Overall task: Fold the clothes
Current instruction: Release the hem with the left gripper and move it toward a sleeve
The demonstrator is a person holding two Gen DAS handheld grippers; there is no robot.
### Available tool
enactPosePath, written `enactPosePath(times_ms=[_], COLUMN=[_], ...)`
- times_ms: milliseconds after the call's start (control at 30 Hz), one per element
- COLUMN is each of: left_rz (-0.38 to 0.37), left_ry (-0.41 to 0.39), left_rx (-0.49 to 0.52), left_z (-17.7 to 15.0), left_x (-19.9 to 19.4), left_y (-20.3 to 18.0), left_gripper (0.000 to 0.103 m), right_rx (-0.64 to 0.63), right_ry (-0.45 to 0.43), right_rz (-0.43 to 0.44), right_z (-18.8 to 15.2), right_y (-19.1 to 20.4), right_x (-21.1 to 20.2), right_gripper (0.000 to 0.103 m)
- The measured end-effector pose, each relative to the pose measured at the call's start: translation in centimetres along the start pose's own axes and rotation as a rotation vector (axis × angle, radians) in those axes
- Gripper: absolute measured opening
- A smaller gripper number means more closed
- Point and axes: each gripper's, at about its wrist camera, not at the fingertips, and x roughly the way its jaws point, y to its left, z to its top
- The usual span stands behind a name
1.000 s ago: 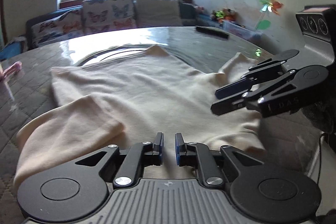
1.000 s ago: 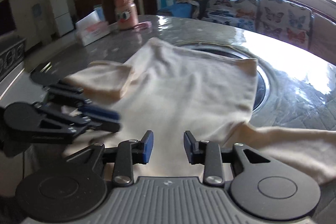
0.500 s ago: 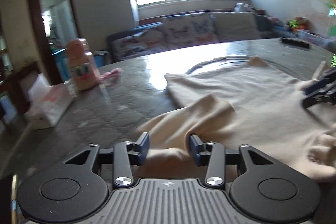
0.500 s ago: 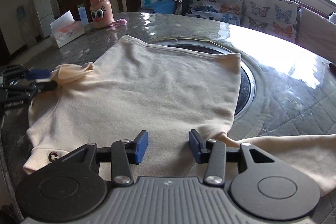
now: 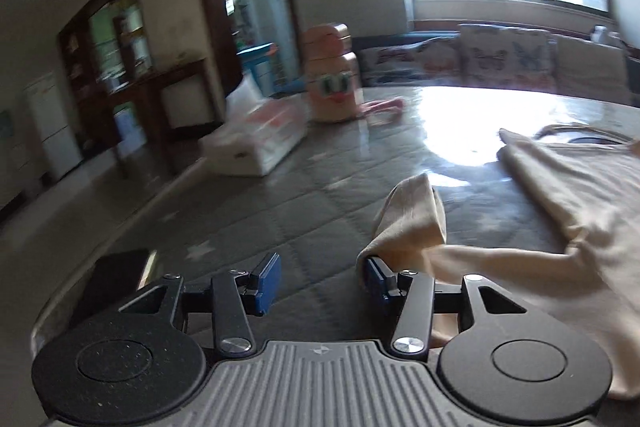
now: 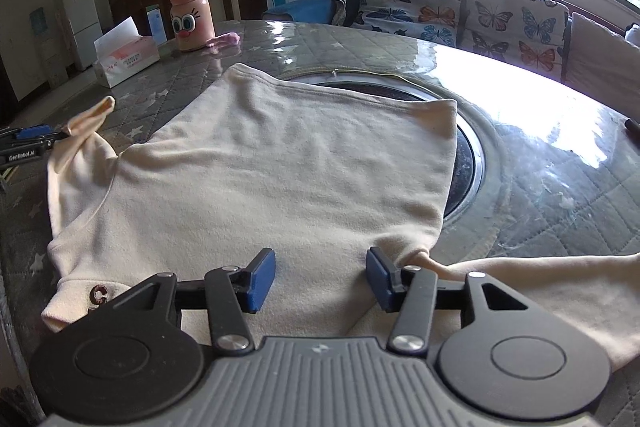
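Bare table [image 6: 560,167] right of shirt [image 6: 280,167], tissue box [image 6: 126,61], bottle [image 6: 190,15] far-left

I see a cream sweatshirt [image 6: 280,167] lying mostly flat, its body smooth; its left sleeve [image 6: 86,123] has its cuff tip raised, and the other sleeve [image 6: 540,291] trails out right.
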Motion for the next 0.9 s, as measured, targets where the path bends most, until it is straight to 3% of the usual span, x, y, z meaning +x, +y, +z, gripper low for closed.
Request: enactPosePath(times_ms=[300,467,733,900], left_rz=[0.003,-0.006,0.077,0.134], left_ry=[-0.031,-0.027,0.005,0.037], left_rx=[-0.06,-0.018,0.068,0.066], left_z=[-0.3,-0.5,-0.1,0.9], left_x=[-1.7,-0.9,2.0,3.1], left_y=[1.8,1.2,1.4,2.0], left_gripper=[0.051,0.051,0.046,0.046], right_rx=[-0.007,-0.013,-0.009,-0.002], right_ry=[0.003,0.006,0.009,0.011], right_rz=[-0.003,-0.006,-0.021,-0.027], right_z=[0.0,0.0,0.1,0.3], right_y=[0.1,0.2,0.0,-0.3], right_x=[0.1,0.1,0.2,0.3], right_gripper=[0.057,0.059,0.061,0.061])
